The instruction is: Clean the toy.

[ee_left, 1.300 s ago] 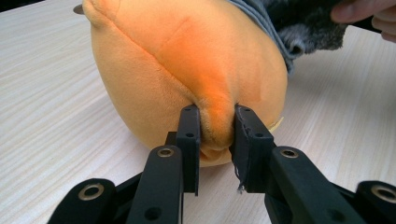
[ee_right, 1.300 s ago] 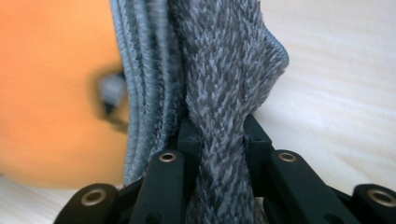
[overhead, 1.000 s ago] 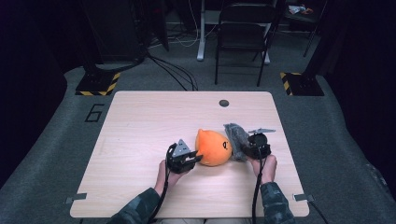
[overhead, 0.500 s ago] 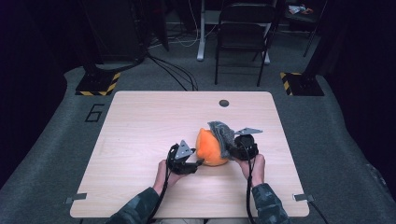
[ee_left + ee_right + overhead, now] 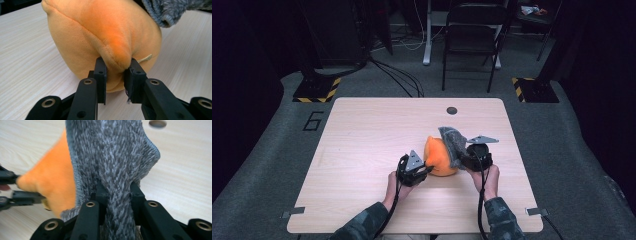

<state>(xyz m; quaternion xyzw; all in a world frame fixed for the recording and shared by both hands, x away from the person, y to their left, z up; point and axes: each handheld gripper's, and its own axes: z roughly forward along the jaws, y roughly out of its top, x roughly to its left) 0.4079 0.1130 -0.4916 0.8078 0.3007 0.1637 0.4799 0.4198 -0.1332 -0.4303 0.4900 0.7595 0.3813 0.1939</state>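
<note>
An orange plush toy (image 5: 439, 159) lies on the wooden table (image 5: 362, 140), right of its middle. A grey fuzzy cloth (image 5: 454, 142) is draped over the toy's right side. My left gripper (image 5: 428, 168) comes at the toy from the left. Its jaws have just been closing and now pinch a seam fold of the orange plush (image 5: 105, 30) at the left gripper (image 5: 115, 66). My right gripper (image 5: 117, 187) is shut on a bunched strip of the grey cloth (image 5: 112, 152) and holds it up against the orange toy (image 5: 52, 182).
A round cable hole (image 5: 452, 110) sits near the table's far edge. A black chair (image 5: 474, 35) and cables stand on the floor beyond the table. Both forearms come in from the table's near edge.
The right hand has shifted left with the grey cloth, drawing it up over the plush's right side. The left hand has stayed beside the toy.
</note>
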